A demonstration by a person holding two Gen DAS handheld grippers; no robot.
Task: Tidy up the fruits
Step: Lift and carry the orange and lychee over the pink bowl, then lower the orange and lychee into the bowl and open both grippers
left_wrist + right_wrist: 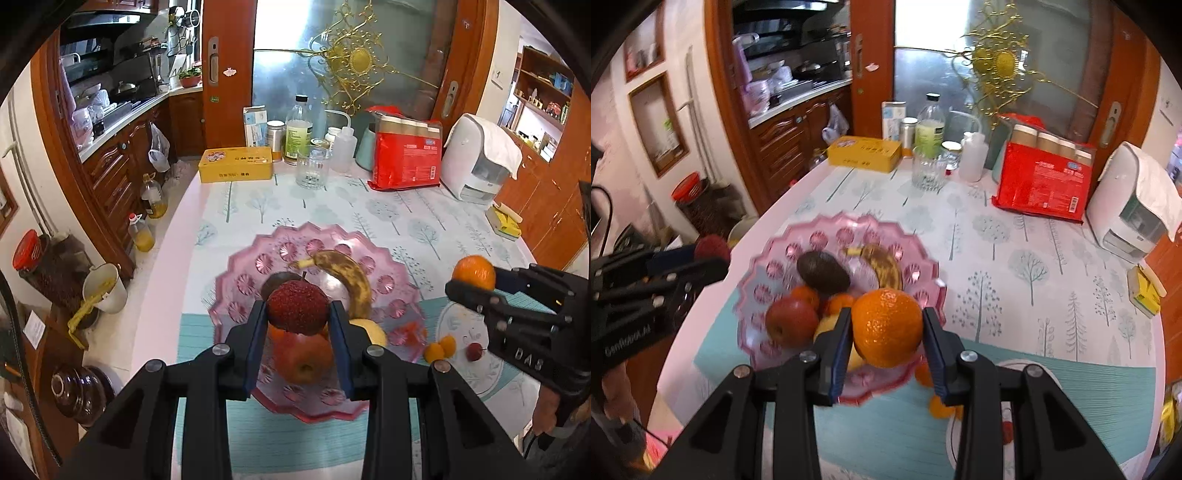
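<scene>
My left gripper is shut on a bumpy red lychee and holds it above the pink scalloped fruit plate. The plate holds a spotted banana, a red apple, a dark avocado and small oranges. My right gripper is shut on a large orange over the plate's right edge. It also shows in the left wrist view. Two small kumquats and a red cherry lie on a white plate at the right.
At the table's back stand a yellow box, a glass, bottles, a red package and a white appliance. A yellow sponge lies at the right edge. Oil bottles stand on the floor left.
</scene>
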